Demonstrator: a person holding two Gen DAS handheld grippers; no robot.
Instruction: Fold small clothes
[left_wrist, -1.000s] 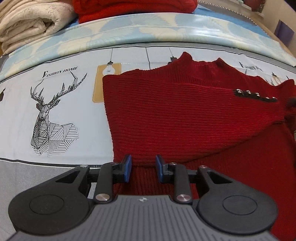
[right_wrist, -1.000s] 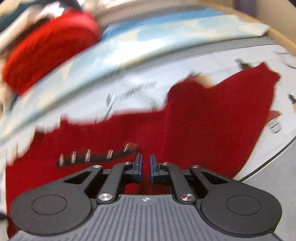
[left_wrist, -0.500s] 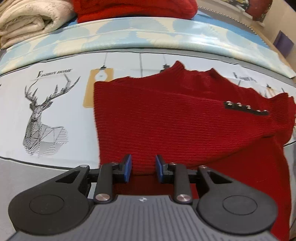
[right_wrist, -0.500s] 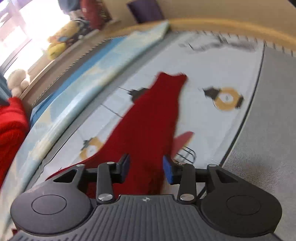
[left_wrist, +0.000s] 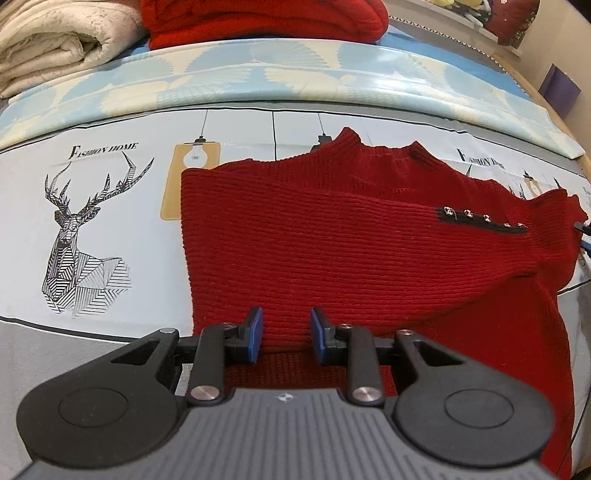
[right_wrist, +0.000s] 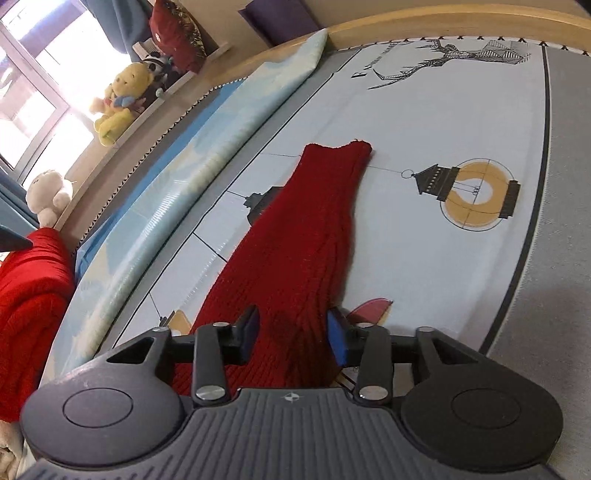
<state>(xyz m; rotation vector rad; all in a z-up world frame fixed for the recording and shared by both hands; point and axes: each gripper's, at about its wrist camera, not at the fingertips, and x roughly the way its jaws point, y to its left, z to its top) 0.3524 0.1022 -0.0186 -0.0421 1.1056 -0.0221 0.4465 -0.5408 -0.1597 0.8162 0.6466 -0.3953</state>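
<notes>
We find the red sweater (left_wrist: 332, 236) spread flat on the printed bed sheet (left_wrist: 110, 258), with one sleeve already laid across the body; its button strip (left_wrist: 480, 218) lies well ahead and to the right of the left hand-held gripper (left_wrist: 286, 334).

The left hand-held gripper hovers at the near edge of that folded sleeve. Its blue pads (left_wrist: 255, 334) stand apart with knit showing between them. We cannot tell from this view whether they pinch the fabric or merely sit above it; no fold of cloth appears raised between them, so we judge it released.

Further right, the right hand-held gripper (right_wrist: 293, 334) sits over the base of the other sleeve (right_wrist: 314, 229), which stretches straight ahead of it across the sheet, cuff farthest away. Its jaws are closing, the sleeve lies between them, and the pads (right_wrist: 338, 339) do not yet press it.

In our judgement, the step in hand is the second sleeve fold. The next move calls for a firm pinch on this sleeve, then a lift and carry leftward across the body, while the left hand-held gripper steadies the sweater.
</notes>
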